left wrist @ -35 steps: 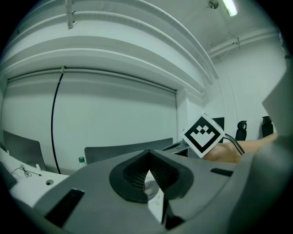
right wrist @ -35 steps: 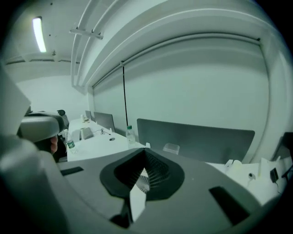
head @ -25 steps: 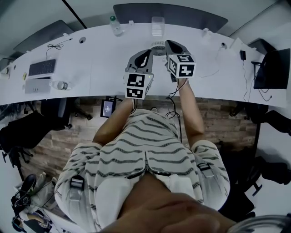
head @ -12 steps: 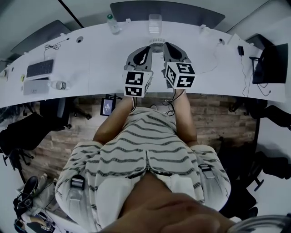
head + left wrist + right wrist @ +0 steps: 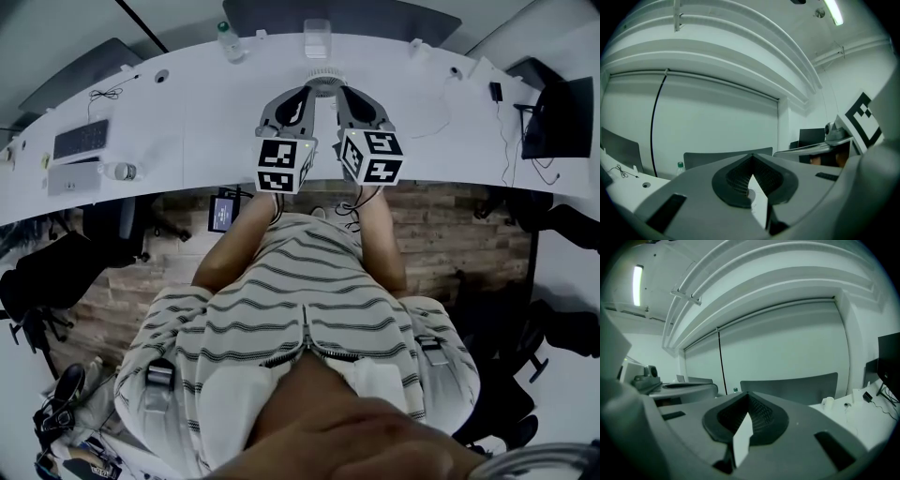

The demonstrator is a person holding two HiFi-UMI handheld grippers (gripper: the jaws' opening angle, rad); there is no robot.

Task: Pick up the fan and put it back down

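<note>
The fan, small, white and round with a ribbed grille, stands on the white curved desk toward its far side. Both grippers hover side by side just short of it, pointing across the desk. My left gripper is at the fan's near left and my right gripper at its near right. In the left gripper view the jaws of the left gripper meet at the tips with nothing held. In the right gripper view the right gripper looks the same. Neither touches the fan.
A bottle and a clear cup stand at the desk's far edge behind the fan. A keyboard and a lying bottle are far left. A monitor and cables are at the right.
The right gripper has drawn back from beside the fan toward the near edge and now sits level with the left one. The left gripper has hardly moved.
</note>
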